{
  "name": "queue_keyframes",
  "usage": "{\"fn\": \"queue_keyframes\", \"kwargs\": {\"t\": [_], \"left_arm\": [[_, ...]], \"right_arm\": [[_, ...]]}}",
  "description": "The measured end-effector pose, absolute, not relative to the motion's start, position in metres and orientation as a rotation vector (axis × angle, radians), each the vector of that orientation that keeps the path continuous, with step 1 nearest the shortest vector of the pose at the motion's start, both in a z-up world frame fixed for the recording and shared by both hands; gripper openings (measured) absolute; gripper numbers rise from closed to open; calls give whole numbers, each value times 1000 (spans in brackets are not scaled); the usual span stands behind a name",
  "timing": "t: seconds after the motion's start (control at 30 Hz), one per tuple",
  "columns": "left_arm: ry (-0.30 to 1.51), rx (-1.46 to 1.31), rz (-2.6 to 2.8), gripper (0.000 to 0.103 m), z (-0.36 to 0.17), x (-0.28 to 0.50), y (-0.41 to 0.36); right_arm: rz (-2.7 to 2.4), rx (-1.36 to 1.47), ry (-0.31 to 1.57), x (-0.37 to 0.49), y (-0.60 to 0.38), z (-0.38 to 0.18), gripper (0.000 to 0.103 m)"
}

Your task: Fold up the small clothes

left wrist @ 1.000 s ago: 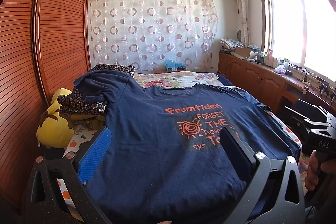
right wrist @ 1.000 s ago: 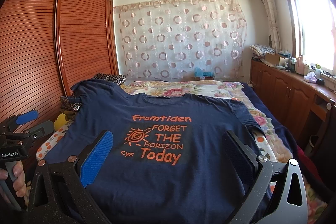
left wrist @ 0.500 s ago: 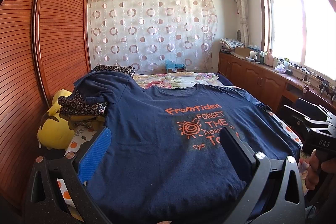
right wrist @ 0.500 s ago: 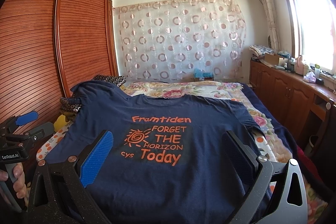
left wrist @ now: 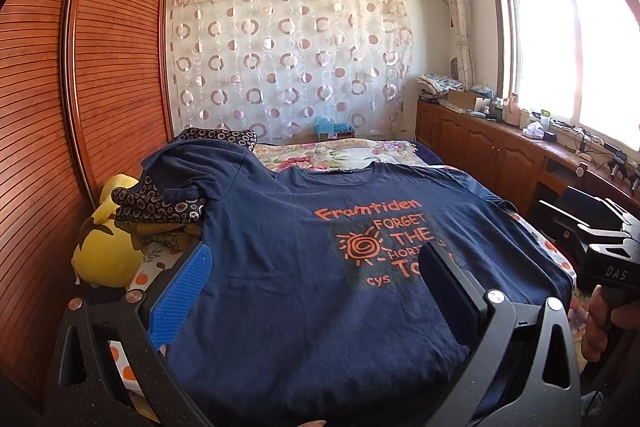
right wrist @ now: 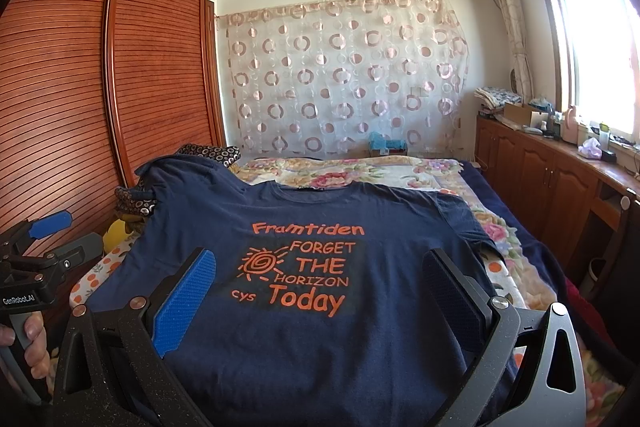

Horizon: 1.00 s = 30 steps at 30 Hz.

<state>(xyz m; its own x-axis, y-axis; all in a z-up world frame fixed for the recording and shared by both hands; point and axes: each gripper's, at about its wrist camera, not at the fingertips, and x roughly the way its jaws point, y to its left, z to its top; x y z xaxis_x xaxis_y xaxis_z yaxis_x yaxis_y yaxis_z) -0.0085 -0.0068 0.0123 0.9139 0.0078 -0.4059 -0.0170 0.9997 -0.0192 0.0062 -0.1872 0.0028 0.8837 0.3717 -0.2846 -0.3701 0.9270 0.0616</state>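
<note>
A navy T-shirt (left wrist: 288, 267) (right wrist: 384, 227) with orange print lies spread face up on the bed, collar at the far end. Its left sleeve (left wrist: 192, 167) drapes over a pile of dark patterned clothes (left wrist: 160, 207). My left gripper (left wrist: 316, 267) hovers open over the shirt's near left part, nothing between its fingers. My right gripper (right wrist: 320, 271) hovers open over the shirt's near middle, above the print. Each gripper also shows at the edge of the other's view, held by a hand (right wrist: 32, 343).
A yellow plush toy (left wrist: 106, 255) lies at the bed's left edge beside the wooden wardrobe (left wrist: 60, 107). The floral bedspread (right wrist: 360, 171) shows beyond the collar. Low wooden cabinets (right wrist: 540, 179) with clutter run under the window at the right.
</note>
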Motion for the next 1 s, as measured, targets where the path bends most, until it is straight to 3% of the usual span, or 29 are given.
{"fn": "queue_keyframes", "kwargs": {"t": [1.0], "left_arm": [[412,-16,14,103,13,-10,-9]], "right_arm": [[389,6,288,6,-186,2,103]]}}
